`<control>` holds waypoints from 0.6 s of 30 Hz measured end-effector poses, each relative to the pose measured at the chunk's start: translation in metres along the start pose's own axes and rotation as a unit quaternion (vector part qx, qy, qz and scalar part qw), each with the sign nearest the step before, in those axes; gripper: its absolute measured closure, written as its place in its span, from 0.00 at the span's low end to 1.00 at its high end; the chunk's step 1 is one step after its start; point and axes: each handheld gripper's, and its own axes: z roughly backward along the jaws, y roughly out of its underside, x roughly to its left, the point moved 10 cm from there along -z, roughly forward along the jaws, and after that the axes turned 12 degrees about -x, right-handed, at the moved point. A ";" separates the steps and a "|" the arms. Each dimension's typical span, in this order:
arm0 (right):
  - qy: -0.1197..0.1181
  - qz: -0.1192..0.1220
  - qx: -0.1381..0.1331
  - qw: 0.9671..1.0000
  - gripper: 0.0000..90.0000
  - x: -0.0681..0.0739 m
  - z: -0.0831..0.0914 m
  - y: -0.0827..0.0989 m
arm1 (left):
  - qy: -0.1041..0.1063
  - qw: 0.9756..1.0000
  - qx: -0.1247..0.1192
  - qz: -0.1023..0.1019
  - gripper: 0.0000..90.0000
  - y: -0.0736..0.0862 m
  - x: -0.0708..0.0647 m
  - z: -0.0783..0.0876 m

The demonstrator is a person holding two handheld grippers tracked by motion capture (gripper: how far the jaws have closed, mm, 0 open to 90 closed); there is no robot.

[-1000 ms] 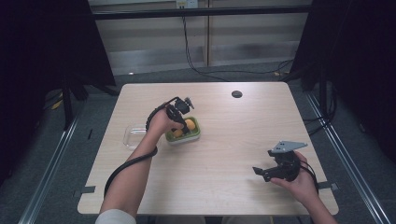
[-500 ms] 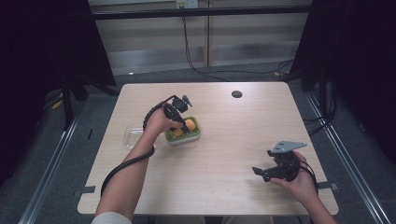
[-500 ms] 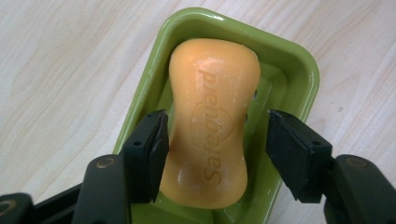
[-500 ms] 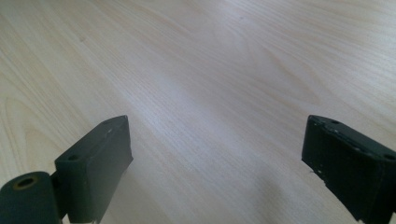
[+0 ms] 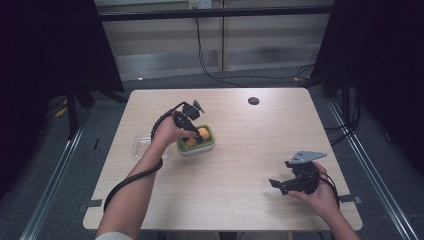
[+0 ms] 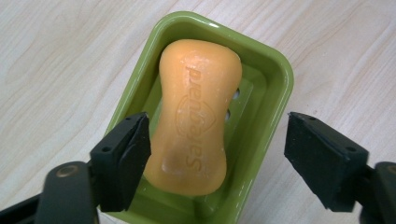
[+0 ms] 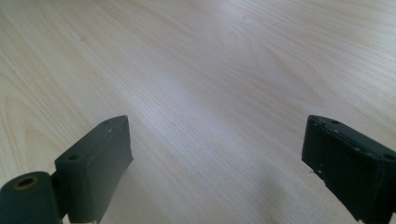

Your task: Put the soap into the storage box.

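Observation:
An orange soap bar lies in a green soap dish on the wooden table. My left gripper points down over it. Its jaws have just been opening and now stand apart on either side of the bar's near end. The right pad is well clear of the soap, and the left pad is right beside it. In the high view the left gripper is over the dish at mid-left. My right gripper rests near the front right, open, with bare table between its jaws.
A clear plastic tray lies just left of the dish, partly under the left wrist. A small dark round hole marks the table's far middle. The left gripper's cable trails along the forearm. Dark floor surrounds the table.
The left hand has barely shifted above the dish, and the soap stays in it. The right hand has kept still.

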 end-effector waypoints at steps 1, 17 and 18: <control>0.001 0.000 0.002 1.000 0.09 0.000 0.000 0.000 | 0.001 1.000 -0.002 0.003 0.24 0.000 -0.001 0.001; 0.003 0.001 0.000 1.000 0.09 0.000 0.002 0.000 | 0.010 1.000 -0.015 -0.010 0.18 0.000 -0.020 0.011; 0.002 0.002 0.001 1.000 0.09 0.000 0.002 0.000 | 0.011 1.000 -0.022 -0.007 0.17 0.000 -0.022 0.010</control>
